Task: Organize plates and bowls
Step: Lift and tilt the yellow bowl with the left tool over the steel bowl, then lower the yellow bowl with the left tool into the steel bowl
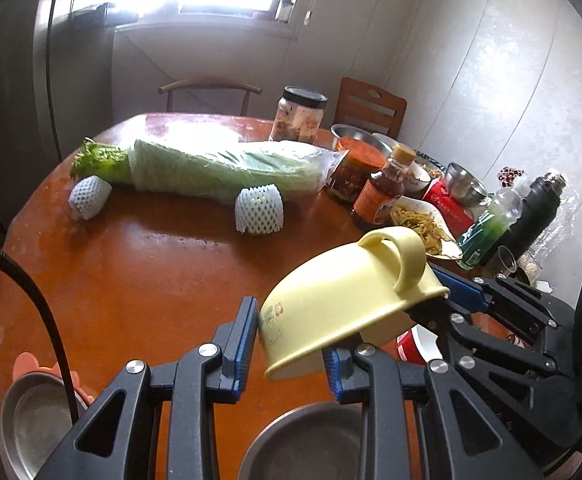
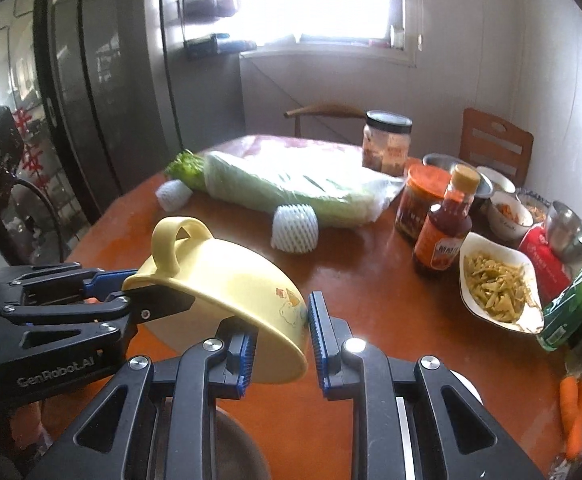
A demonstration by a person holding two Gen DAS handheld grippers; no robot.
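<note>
A yellow handled bowl [image 1: 343, 300] [image 2: 231, 292] hangs tilted above the orange table, mouth down. In the left wrist view my left gripper [image 1: 291, 344] has its fingers either side of the bowl's lower rim, with a gap. The right gripper [image 1: 447, 296] comes in from the right and pinches the rim by the handle. In the right wrist view the picture is mirrored: my right gripper [image 2: 281, 344] straddles the lower rim, and the left gripper [image 2: 131, 292] grips the rim by the handle. A steel bowl [image 1: 303, 440] lies below. A steel plate [image 1: 31, 412] sits at the near left.
Wrapped cabbage [image 1: 219, 164] and two foam-netted fruits [image 1: 259, 208] lie mid-table. Jars, a sauce bottle [image 2: 443, 232], a dish of shredded food [image 2: 499, 288], steel bowls, drink bottles and a flask crowd the right side. Carrots [image 2: 575, 412] lie near right. A red-white bowl [image 1: 415, 344] sits under the right gripper.
</note>
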